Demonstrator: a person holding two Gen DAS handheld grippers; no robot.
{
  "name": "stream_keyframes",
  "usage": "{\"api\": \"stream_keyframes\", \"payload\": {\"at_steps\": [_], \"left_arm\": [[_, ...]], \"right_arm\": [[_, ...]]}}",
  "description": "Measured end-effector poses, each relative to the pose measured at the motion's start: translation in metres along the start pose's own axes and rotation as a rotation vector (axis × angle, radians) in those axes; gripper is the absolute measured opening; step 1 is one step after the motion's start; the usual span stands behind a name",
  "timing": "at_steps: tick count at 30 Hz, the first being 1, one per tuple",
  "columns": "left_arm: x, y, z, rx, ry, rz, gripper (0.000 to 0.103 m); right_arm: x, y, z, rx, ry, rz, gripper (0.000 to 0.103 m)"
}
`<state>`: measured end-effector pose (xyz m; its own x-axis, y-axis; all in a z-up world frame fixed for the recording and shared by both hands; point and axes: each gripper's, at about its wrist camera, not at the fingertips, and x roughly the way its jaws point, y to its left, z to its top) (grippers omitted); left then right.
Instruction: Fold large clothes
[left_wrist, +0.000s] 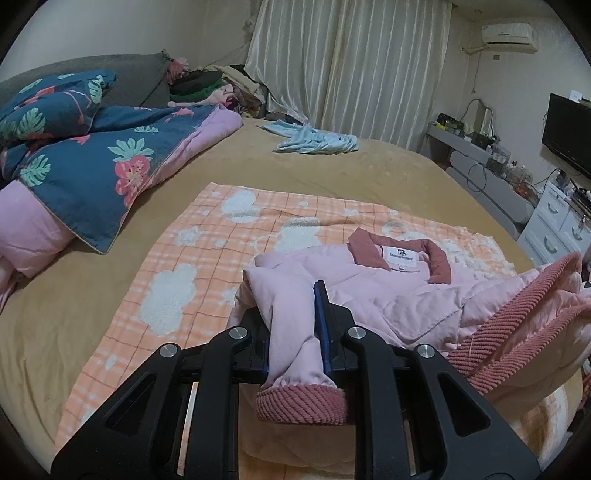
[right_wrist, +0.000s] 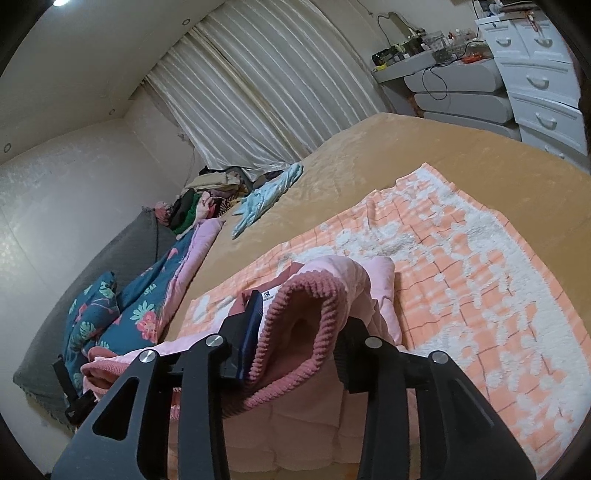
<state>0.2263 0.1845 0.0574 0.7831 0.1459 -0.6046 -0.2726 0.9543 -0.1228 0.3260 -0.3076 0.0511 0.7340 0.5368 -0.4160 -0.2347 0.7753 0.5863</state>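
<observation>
My right gripper (right_wrist: 295, 325) clamps the pink jacket (right_wrist: 325, 295) by its ribbed hem, lifted above the orange blanket (right_wrist: 480, 295); blue garment (right_wrist: 269, 192) lies beyond it.

Pale pleated curtains (left_wrist: 351, 70) are drawn across the far wall — an air conditioner (left_wrist: 509, 35) is mounted high beside them. A white chest of drawers (right_wrist: 539, 74) and a dark television (left_wrist: 569, 133) are set near the tan-covered bed (left_wrist: 314, 173).
</observation>
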Motion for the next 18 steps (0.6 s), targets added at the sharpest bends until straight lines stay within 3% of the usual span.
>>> {"api": "stream_keyframes", "payload": {"at_steps": [3,4,5,6,9,13,18], "left_arm": [[0.007,-0.001,0.003,0.000,0.008,0.007,0.012],[0.010,-0.002,0.004,0.002,0.012,0.011,0.012],[0.014,-0.004,0.005,0.007,0.018,0.017,0.012],[0.018,-0.004,0.005,0.009,0.025,0.024,0.012],[0.030,-0.005,0.006,0.005,0.046,0.034,0.012],[0.040,-0.004,0.007,-0.001,0.053,0.041,0.012],[0.053,-0.004,0.010,-0.009,0.065,0.060,0.015]], "right_arm": [[0.003,-0.002,0.003,0.017,0.004,0.010,0.041],[0.004,-0.002,0.005,0.021,0.005,0.021,0.052],[0.003,-0.002,0.006,0.025,-0.007,0.013,0.076],[-0.001,-0.003,0.008,0.029,-0.033,-0.004,0.085],[-0.012,-0.012,0.013,0.061,-0.078,0.033,0.087],[-0.024,-0.021,0.006,0.027,-0.128,-0.019,0.093],[0.001,-0.032,-0.028,-0.028,-0.073,-0.103,0.094]]}}
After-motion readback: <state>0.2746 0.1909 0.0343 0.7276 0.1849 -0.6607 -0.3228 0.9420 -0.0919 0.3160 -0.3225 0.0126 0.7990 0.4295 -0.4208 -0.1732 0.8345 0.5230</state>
